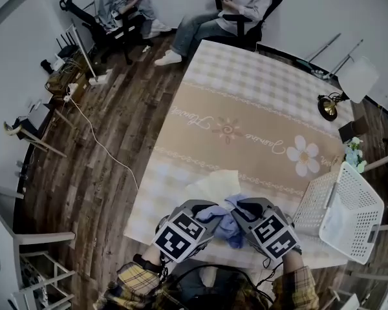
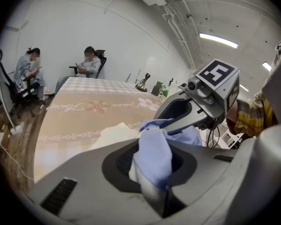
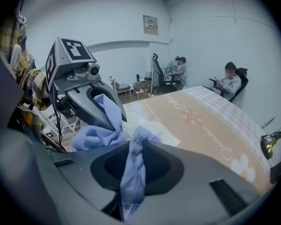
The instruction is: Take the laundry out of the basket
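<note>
Laundry clamped by both grippers

Bunched blue garment (image 1: pixel 225 228) hangs over the table (image 1: pixel 246 108) edge, its shape unreadable. Both left gripper (image 1: pixel 205 212) and right gripper (image 1: pixel 244 210) pinch folds, tips buried. White basket (image 1: pixel 359 202) alongside, contents unclear.

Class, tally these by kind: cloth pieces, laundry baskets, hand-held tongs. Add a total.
Cloth pieces: 2 (blue garment, cream cloth)
Laundry baskets: 1 (white basket)
Tongs: 2 (left tongs, right tongs)
Total: 5
</note>
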Demonstrator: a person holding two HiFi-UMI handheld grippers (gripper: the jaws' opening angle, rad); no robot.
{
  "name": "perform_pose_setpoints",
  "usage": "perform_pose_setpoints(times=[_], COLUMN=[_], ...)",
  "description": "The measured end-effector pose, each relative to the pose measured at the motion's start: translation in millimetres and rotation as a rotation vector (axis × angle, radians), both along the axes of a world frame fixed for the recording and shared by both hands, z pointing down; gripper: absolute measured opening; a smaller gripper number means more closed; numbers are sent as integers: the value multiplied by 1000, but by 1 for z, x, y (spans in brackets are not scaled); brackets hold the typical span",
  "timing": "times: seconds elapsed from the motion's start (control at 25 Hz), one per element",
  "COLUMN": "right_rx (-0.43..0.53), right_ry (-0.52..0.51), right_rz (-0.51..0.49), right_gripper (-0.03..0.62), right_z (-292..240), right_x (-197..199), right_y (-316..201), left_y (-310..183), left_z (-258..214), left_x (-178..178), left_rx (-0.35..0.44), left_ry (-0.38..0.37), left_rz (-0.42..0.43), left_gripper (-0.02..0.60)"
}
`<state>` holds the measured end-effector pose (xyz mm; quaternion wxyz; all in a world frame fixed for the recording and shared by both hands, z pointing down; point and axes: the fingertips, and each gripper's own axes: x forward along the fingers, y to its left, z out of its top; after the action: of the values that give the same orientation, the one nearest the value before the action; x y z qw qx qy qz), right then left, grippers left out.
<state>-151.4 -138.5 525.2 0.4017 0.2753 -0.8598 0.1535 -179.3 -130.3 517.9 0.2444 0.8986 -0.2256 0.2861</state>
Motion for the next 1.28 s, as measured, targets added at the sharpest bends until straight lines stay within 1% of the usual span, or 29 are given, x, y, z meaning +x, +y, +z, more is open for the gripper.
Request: perform_pose_setpoints(times=[0.16, 0.32, 0.48, 0.56, 0.6, 0.64, 0.68, 0.84, 0.92, 1.0, 1.04, 1.12, 1.2, 1.28], right_rx=[-25, -26, -22, -10, 2, 17, 30, 80, 113, 150, 166, 193, 226, 249], right_ry=[-26, -35, -40, -43, -46, -56, -75, -173, -256, -347, -383, -431, -444, -438], right_rz=[36, 53, 57, 54, 54, 59, 68, 122, 168, 227, 248, 263, 260, 261], right_gripper=[85, 98, 144, 174, 178, 201, 216, 216, 216, 219, 218, 218, 215, 215], right_z=[9, 8, 3, -5, -10, -16, -24, -58, -79, -104, -117, -139, -156, -165], right_x=[-4, 2, 9, 12, 14, 15, 16, 17, 11, 13, 20, 37, 49, 59], right_y=[-2, 0, 2, 2, 2, 1, 0, -1, -6, -10, -9, -2, 5, 9], left_y=[-3, -3, -1, -3, -5, -8, -11, -17, -21, -22, -20, -12, -4, 5], left_z=[9, 10, 5, -4, -11, -18, -26, -60, -75, -90, -97, -106, -109, -110], left_x=[-8, -9, -12, -16, -20, -24, -27, -35, -40, -38, -35, -28, -26, -26], left_rx=[-26, -13, 10, 35, 49, 64, 81, 148, 185, 216, 228, 246, 245, 228], left_ry=[6, -7, -13, -4, 2, 8, 14, 45, 66, 78, 66, 0, -80, -136], left_rz=[-31, -43, -34, -30, -35, -43, -49, -60, -55, -40, -26, 21, 81, 119], left_gripper=[122, 168, 225, 227, 230, 230, 236, 238, 238, 238, 238, 238, 239, 239])
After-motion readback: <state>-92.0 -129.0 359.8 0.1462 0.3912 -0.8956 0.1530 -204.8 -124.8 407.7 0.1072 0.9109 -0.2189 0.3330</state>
